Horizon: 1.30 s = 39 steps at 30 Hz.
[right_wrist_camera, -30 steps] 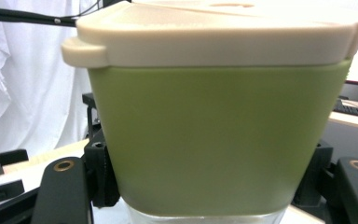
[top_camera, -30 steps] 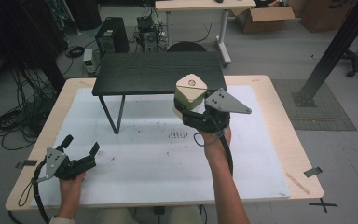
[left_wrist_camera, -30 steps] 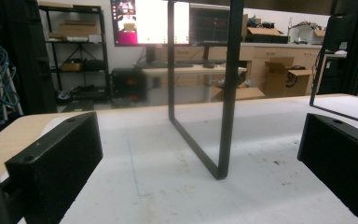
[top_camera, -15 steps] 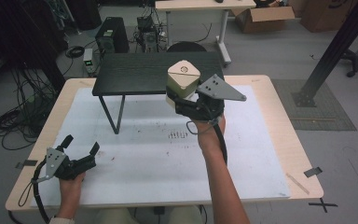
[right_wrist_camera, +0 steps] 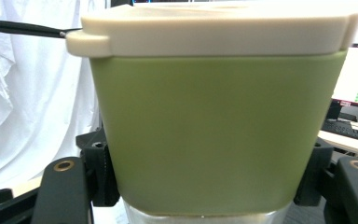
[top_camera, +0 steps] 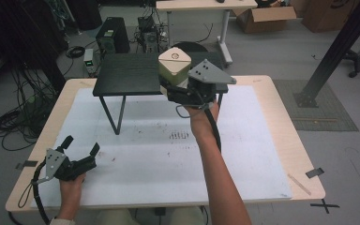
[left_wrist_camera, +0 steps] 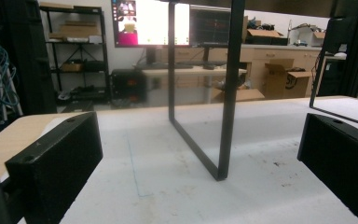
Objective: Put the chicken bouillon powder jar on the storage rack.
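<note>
A: Starting at the left, we have the left gripper (top_camera: 81,156) resting low on the white foam sheet (top_camera: 140,164) that covers the pale wooden table (top_camera: 281,117), near its front left corner. Its black jaws stand wide apart with nothing between them; in the left gripper view we look past them at a thin black metal leg (left_wrist_camera: 228,93) of the stand.

B: And in the middle we see the small black wood-grain stand (top_camera: 126,75) at the far side of the sheet. What about the right?

A: The right gripper (top_camera: 176,89) is clamped on a square sage-green canister with a cream lid (top_camera: 174,64), held in the air at the stand's right front edge (over the top or just in front of it, we cannot tell which). In the right gripper view its green wall (right_wrist_camera: 214,130) sits between the jaws, gripped low on two opposite sides.

B: How do we expect it to handle?

A: We judge it rigid, with smooth, slightly tapering walls, so it could slide in the pads if it tilts. We cannot tell whether it is full, nor whether the lid is fastened. We would keep hold of the body beneath the lid's rim, never the lid alone, and keep it upright.
</note>
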Tool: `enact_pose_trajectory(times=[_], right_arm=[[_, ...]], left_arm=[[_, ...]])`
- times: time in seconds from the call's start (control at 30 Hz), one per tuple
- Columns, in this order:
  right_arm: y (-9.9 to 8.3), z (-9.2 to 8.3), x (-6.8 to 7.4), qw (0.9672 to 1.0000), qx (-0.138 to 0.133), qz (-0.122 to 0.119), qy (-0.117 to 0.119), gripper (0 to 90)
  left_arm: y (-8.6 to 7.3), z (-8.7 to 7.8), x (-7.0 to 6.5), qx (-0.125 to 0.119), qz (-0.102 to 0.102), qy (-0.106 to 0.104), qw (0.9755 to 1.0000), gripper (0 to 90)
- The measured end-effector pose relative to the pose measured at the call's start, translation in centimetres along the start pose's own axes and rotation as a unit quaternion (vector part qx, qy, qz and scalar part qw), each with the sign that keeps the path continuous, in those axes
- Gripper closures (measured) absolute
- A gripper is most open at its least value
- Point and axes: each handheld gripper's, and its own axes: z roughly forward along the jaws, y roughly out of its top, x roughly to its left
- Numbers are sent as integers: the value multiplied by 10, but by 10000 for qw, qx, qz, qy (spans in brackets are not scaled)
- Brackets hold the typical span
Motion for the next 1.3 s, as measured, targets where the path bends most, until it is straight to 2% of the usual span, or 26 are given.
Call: enact_pose_trajectory(times=[0.3, 0.57, 0.8, 0.87, 0.9, 0.97, 1.1, 1.3], right_arm=[[8, 30, -6, 9998, 186, -61, -58, 290], [11, 59, -16, 9993, 365, 2, -118, 290], [12, 85, -27, 9985, 494, 175, -139, 290], [12, 88, -28, 9984, 515, 198, -133, 290], [11, 96, -31, 9978, 612, 243, -115, 290], [10, 102, -32, 9973, 679, 243, -123, 290], [8, 115, -34, 9968, 719, 355, -46, 290], [7, 128, -35, 9942, 1012, 367, -55, 290]], left_arm=[[0, 0, 0, -17, -21, 4, 10000, 2], [0, -1, 0, -30, -9, 5, 10000, 2], [0, -1, 1, -56, -31, -2, 10000, 2], [0, -2, 1, -70, -38, 2, 10000, 2], [0, -2, 1, -91, -56, 3, 9999, 2], [-1, -2, 1, -103, -77, 4, 9999, 2], [-1, -2, 1, -116, -92, 4, 9999, 2], [0, -2, 1, -99, -57, 8, 9999, 2]])
